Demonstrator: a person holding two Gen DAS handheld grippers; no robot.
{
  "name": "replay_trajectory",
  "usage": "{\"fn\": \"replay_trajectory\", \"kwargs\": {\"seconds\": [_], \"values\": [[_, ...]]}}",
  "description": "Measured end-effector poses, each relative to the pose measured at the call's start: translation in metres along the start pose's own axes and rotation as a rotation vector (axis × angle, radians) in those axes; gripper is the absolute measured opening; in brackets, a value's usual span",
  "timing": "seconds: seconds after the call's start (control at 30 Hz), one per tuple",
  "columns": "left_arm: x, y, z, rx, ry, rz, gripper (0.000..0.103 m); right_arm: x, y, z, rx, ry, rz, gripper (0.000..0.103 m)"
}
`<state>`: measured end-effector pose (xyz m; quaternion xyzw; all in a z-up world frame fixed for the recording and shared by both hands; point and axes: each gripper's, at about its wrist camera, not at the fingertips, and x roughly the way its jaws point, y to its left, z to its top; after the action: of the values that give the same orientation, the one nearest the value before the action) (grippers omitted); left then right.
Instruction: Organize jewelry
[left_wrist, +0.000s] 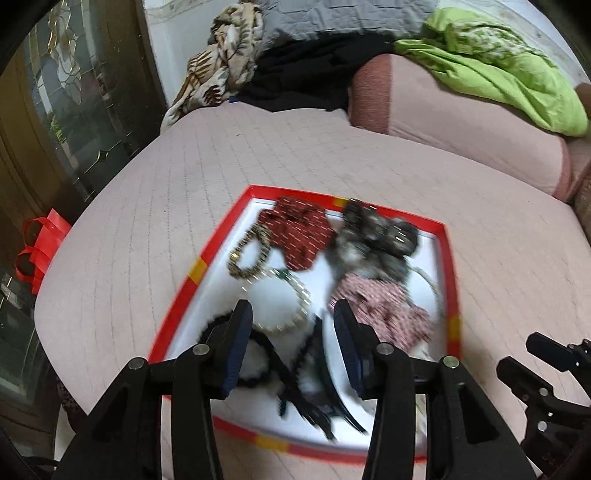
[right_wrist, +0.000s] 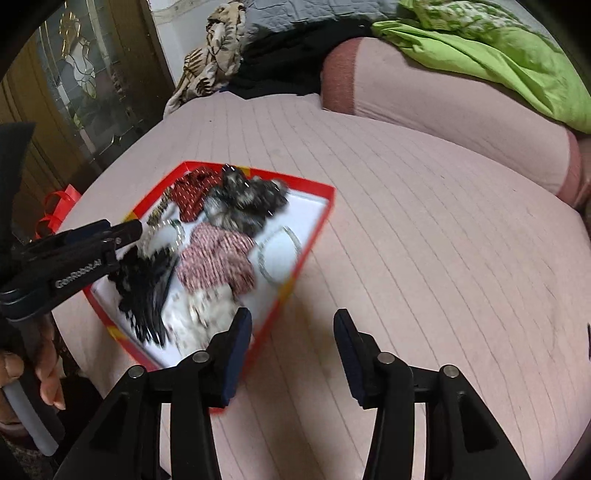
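A red-rimmed white tray (left_wrist: 448, 258) lies on a pink quilted cushion (left_wrist: 147, 240). In it are a dark red scrunchie (left_wrist: 295, 230), a grey furry scrunchie (left_wrist: 373, 240), a pink patterned scrunchie (left_wrist: 384, 310), a leopard-bead bracelet (left_wrist: 249, 254), a pearl bracelet (left_wrist: 295, 306) and black hair ties (left_wrist: 306, 387). My left gripper (left_wrist: 291, 314) hovers open over the tray's near half, nothing between its fingers. My right gripper (right_wrist: 291, 321) is open and empty above bare cushion, just right of the tray's (right_wrist: 321, 206) near corner. A thin bracelet (right_wrist: 280, 254) lies by that rim.
A pink armrest (left_wrist: 443, 122) with a green cloth (left_wrist: 498, 66) rises behind. Patterned and dark fabrics (left_wrist: 221, 62) are piled at the back left. A red bag (left_wrist: 40, 243) sits beside the cushion's left edge near a glass door (left_wrist: 74, 92). A hand (right_wrist: 48, 384) holds the left gripper's handle.
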<state>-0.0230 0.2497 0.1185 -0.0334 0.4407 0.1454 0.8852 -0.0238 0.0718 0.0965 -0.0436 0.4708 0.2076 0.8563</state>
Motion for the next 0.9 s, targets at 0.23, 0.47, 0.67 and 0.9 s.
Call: {"fn": "replay_trajectory", "kwargs": {"seconds": [0.23, 0.47, 0.67, 0.9], "values": [[-0.031, -0.025, -0.025, 0.010, -0.022, -0.028, 0.049, -0.023, -0.018, -0.029, 0.036, 0.005, -0.035, 0.052], [-0.063, -0.048, -0.046, 0.020, -0.065, -0.047, 0.058, -0.039, -0.028, -0.050, 0.065, -0.002, -0.061, 0.054], [-0.078, -0.060, -0.056, 0.039, -0.093, -0.054, 0.069, -0.046, -0.033, -0.059, 0.089, -0.009, -0.059, 0.054], [-0.098, -0.063, -0.062, 0.032, -0.209, 0.011, 0.082, -0.052, -0.036, -0.065, 0.093, -0.016, -0.069, 0.054]]}}
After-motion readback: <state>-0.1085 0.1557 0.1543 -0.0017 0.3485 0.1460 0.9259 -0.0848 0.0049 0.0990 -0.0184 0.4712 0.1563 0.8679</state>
